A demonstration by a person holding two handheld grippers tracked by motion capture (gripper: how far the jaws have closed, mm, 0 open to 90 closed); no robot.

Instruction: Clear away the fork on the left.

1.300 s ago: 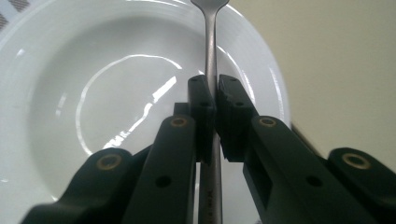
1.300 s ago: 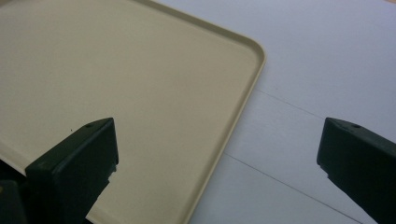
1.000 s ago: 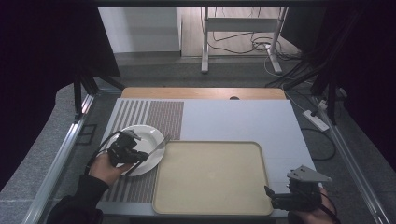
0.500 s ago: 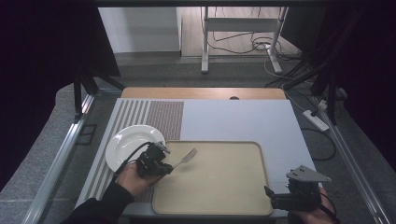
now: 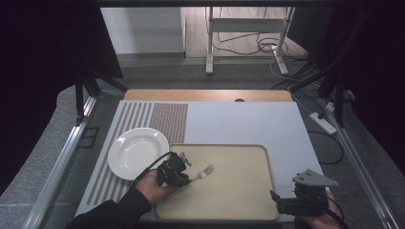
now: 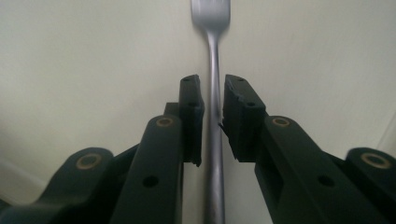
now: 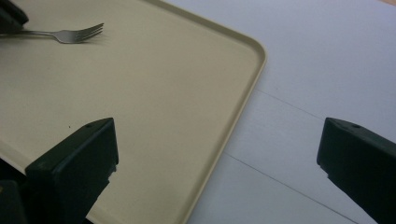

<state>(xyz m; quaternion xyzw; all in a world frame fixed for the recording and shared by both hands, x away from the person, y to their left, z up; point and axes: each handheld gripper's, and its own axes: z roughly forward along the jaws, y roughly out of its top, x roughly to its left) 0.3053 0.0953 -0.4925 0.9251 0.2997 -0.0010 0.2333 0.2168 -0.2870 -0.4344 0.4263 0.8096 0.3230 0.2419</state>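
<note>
High view: left hand-held gripper (image 5: pixel 177 171) now over the tray's (image 5: pixel 248 210) nine-o'clock edge, off the plate (image 5: pixel 131 151) where it sat a second ago. Pinches the fork (image 5: pixel 204 172) by its handle, tines toward two o'clock, low over the tray. Looks like a plate-to-tray transfer, nearly ready for release. Right hand-held gripper (image 7: pixel 219 158) spread wide, idle at the tray's five-o'clock corner on the desk (image 5: pixel 239 121).

Most of the tray (image 5: pixel 239 200) lies open; only the fork (image 5: pixel 204 171) (handle between the left gripper's (image 5: pixel 184 179) jaws) and the plate (image 5: pixel 138 152) beside it obstruct.
</note>
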